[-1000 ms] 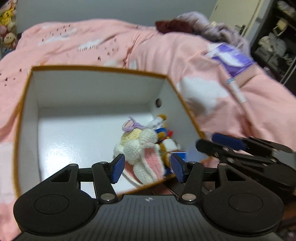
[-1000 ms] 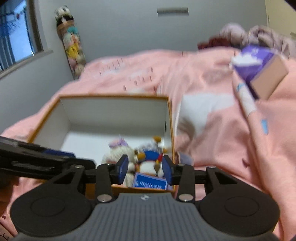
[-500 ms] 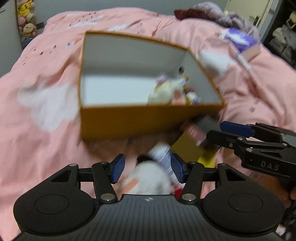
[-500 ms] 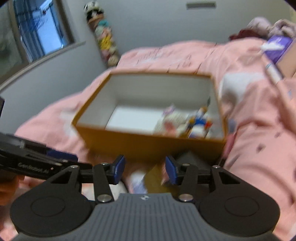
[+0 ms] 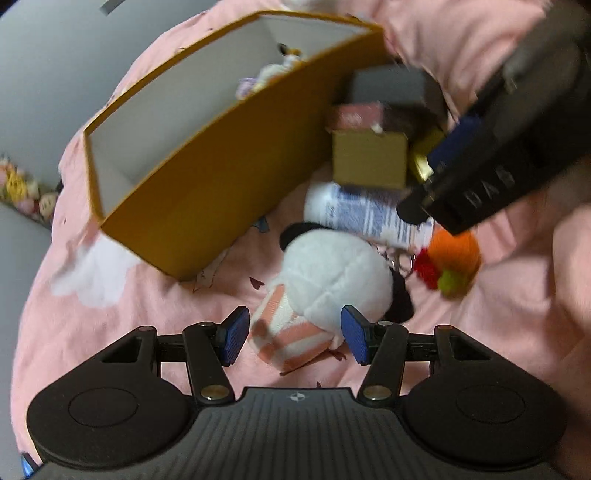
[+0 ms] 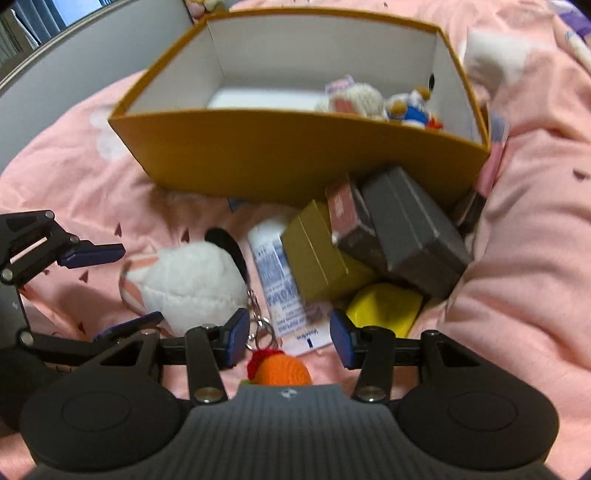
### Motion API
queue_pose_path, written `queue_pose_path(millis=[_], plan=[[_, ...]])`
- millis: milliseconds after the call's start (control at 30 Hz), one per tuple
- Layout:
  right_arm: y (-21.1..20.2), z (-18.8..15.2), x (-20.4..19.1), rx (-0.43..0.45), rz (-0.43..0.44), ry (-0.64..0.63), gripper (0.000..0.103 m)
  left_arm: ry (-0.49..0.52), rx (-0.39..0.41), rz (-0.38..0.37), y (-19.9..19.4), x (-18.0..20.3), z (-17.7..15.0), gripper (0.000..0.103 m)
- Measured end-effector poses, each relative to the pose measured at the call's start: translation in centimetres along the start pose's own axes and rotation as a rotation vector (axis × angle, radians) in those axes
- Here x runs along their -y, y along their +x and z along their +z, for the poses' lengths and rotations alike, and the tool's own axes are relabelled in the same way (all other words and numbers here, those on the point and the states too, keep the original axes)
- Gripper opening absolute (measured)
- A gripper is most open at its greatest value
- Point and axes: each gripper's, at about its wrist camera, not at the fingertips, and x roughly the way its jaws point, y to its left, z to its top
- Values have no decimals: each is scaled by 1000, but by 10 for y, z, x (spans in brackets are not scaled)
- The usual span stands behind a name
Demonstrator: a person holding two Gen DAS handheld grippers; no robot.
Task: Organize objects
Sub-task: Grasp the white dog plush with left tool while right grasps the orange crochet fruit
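An orange cardboard box (image 6: 295, 155) with a white inside stands on the pink bedspread and holds knitted toys (image 6: 354, 99). In front of it lies a pile: a white plush (image 5: 332, 273) with black ears, a white tube (image 6: 277, 280), an olive box (image 6: 317, 251), a grey box (image 6: 413, 229), a yellow item (image 6: 384, 306) and an orange knitted toy (image 5: 454, 251). My left gripper (image 5: 294, 338) is open, its pads either side of the plush's striped end without pressing it. My right gripper (image 6: 289, 341) is open above the tube's end and the orange toy (image 6: 282, 371).
A reddish-brown box (image 6: 347, 214) leans between the olive and grey boxes. The bedspread (image 6: 535, 258) rises in folds on the right. A grey wall and a window (image 6: 44, 22) lie to the left, with stuffed toys (image 5: 22, 184) along the wall.
Both grippers have drawn back from over the box and come down to the pile in front of it. The left one has rolled. The right jaws stand wider than a second ago.
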Motion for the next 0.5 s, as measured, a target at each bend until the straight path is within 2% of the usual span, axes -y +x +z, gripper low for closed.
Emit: queue_pose_path(millis=[67, 200, 300, 500], plan=[[3, -1, 3, -13, 8, 15, 51, 18, -15, -3, 5, 4, -2, 67], [8, -1, 8, -35, 21, 36, 51, 96, -56, 54, 21, 16, -5, 75], [13, -2, 9, -51, 25, 36, 51, 138, -68, 84, 33, 25, -6, 88], [19, -3, 9, -79, 22, 35, 51, 187, -125, 183, 71, 36, -4, 90]])
